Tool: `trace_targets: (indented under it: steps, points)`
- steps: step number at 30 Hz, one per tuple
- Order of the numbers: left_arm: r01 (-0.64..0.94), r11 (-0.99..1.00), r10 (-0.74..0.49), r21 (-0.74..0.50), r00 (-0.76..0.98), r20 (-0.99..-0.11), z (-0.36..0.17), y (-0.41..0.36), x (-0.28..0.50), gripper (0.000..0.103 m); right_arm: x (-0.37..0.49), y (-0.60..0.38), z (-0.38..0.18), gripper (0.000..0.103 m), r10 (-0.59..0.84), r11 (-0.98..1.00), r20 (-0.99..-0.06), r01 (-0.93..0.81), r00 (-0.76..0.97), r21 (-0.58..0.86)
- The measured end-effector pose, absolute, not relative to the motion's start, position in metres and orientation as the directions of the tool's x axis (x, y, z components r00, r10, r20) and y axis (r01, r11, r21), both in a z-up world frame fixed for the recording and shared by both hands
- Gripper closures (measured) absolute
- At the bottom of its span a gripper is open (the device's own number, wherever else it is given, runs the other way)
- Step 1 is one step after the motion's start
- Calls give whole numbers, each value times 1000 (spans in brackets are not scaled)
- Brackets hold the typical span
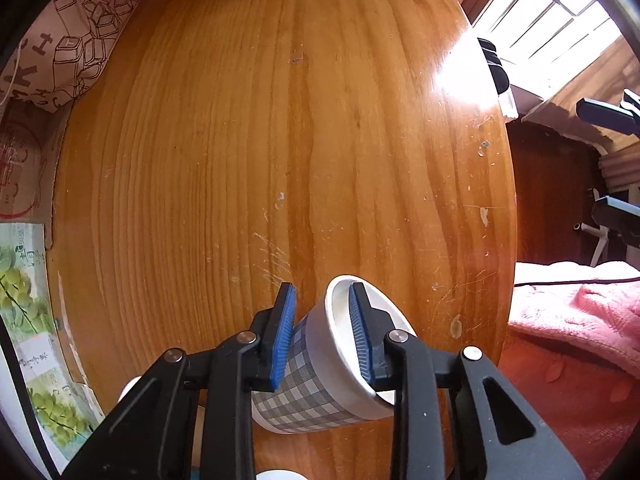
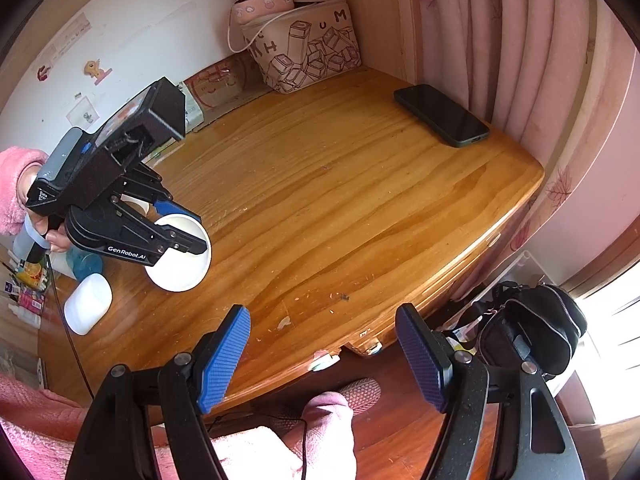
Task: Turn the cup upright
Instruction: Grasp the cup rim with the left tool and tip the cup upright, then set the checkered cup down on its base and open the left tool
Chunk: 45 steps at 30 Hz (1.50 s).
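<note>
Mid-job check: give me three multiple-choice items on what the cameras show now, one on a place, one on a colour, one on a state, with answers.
1. Where does the phone lie?
A. far corner of the table, by the curtain
B. on the floor
C. inside the cup

2. What colour is the pattern on the cup wall?
A. red stripes
B. grey and white check
C. plain green

3. How is the left claw set?
A. open, away from the cup
B. shut on the cup wall, one finger inside the rim
C. holding the phone

Answers: 1 A, the right wrist view shows it near the curtain. 2 B, the check shows between the fingers. 3 B, the cup is tilted, gripped across its wall.
</note>
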<state>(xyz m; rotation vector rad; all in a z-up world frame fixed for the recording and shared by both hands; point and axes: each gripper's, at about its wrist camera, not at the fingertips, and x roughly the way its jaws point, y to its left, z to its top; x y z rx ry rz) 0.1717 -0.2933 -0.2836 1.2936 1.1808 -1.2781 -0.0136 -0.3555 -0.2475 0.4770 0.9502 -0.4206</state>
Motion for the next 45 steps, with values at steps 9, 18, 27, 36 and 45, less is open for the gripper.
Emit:
trace_targets:
  steps: [9, 18, 27, 36, 45]
  points:
    - [997, 52, -118, -49, -43, -992, -251, -246, 179, 86, -11, -332, -233, 27, -158, 861, -833, 487, 530, 147]
    - [959, 262, -266, -104, -32, -963, -238, -204, 186, 94, -6, -295, -220, 27, -152, 901, -821, 418, 551, 114]
    - [905, 400, -342, -145, 1, -940, -236, -168, 169, 95, 0, -252, -213, 27, -133, 926, -804, 361, 580, 107]
    - [869, 472, -387, -151, 50, -921, -221, -145, 162, 94, 6, -219, -206, 27, -123, 945, -780, 311, 613, 96]
    - [819, 562, -416, -112, 164, -894, -195, -122, 158, 89, 8, -208, -193, 22, -125, 941, -741, 316, 660, 124]
